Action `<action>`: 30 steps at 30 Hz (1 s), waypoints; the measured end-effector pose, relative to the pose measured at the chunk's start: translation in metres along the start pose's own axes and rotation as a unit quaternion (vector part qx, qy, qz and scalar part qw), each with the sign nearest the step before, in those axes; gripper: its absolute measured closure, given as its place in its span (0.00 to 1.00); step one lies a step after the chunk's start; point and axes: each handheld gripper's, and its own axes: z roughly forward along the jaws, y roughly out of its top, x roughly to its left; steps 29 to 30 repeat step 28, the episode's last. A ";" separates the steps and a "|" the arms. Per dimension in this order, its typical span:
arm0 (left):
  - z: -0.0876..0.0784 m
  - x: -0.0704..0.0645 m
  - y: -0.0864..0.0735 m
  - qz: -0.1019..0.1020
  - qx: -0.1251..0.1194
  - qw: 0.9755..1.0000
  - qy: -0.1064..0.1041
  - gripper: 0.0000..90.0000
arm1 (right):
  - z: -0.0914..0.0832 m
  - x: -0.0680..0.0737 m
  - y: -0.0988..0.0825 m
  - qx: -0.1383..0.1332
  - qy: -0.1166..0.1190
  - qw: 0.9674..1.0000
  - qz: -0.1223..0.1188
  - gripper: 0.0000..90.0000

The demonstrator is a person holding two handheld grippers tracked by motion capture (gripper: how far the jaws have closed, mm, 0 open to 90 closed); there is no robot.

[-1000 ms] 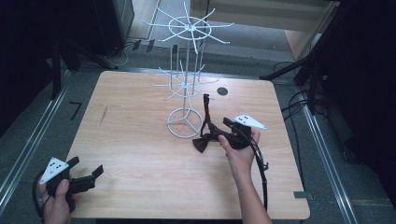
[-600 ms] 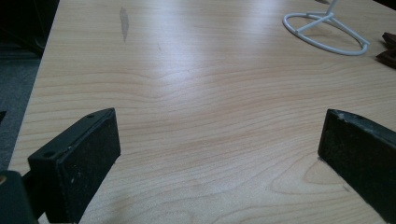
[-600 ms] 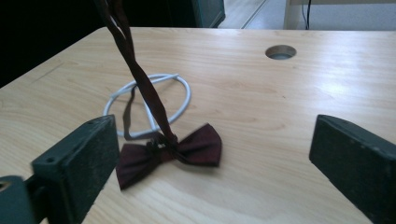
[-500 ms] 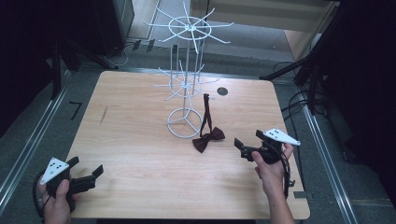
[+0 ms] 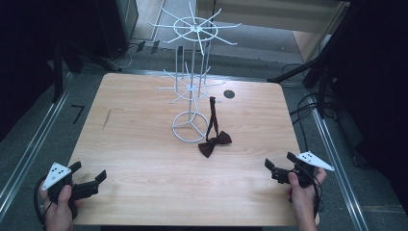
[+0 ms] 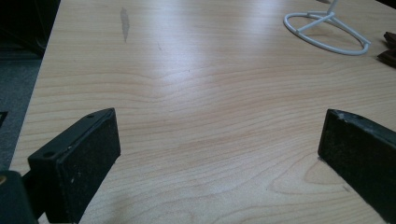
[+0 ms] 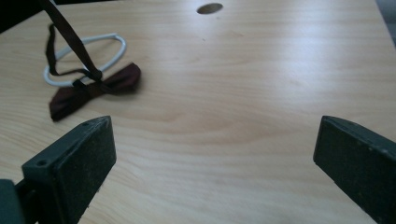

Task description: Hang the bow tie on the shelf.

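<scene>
A dark maroon bow tie lies on the wooden table just right of the white wire rack's base ring. Its strap rises towards the rack's lower hooks; I cannot tell whether it hangs on one. My right gripper is open and empty near the table's front right corner, well short of the tie. At the front left corner my left gripper is open too, with bare wood between its jaws.
The tall white wire rack stands at the table's middle back with two tiers of hooks. A dark round hole sits in the tabletop behind the tie. Cables and dark stands surround the table.
My right gripper has let go of the bow tie and drawn back to the front right corner. The tie now rests by the rack's base. My left gripper has stayed put.
</scene>
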 end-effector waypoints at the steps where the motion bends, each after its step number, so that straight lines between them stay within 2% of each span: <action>1: 0.000 0.000 0.000 0.000 0.000 1.000 0.000 0.00 | -0.002 -0.004 -0.004 0.002 -0.004 1.000 -0.002 0.00; 5: 0.000 0.000 0.000 0.001 0.001 1.000 0.000 0.00 | -0.011 -0.016 -0.019 0.016 -0.020 1.000 -0.002 0.00; 10: 0.000 0.000 0.000 0.002 0.002 1.000 0.000 0.00 | -0.022 -0.026 -0.032 0.021 -0.024 0.999 0.003 0.00; 11: 0.000 0.000 0.000 0.003 0.003 1.000 0.001 0.00 | -0.028 -0.030 -0.039 0.022 -0.026 0.999 0.014 0.00; 16: 0.000 0.000 0.000 0.003 0.003 1.000 0.001 0.00 | -0.038 -0.032 -0.044 0.021 -0.035 0.999 0.011 0.00; 18: 0.001 0.000 0.001 0.003 0.006 1.000 -0.001 0.00 | -0.040 -0.033 -0.049 0.028 -0.049 0.998 0.011 0.00; 20: 0.001 0.000 0.001 0.005 0.007 1.000 0.001 0.00 | -0.039 -0.031 -0.051 0.032 -0.057 0.998 -0.006 0.00; 22: 0.001 0.000 0.001 0.005 0.007 1.000 0.002 0.00 | -0.039 -0.029 -0.051 0.034 -0.060 0.998 -0.009 0.00; 30: 0.002 0.000 0.001 0.004 0.007 1.000 0.002 0.00 | -0.038 -0.032 -0.050 0.033 -0.051 0.998 0.003 0.00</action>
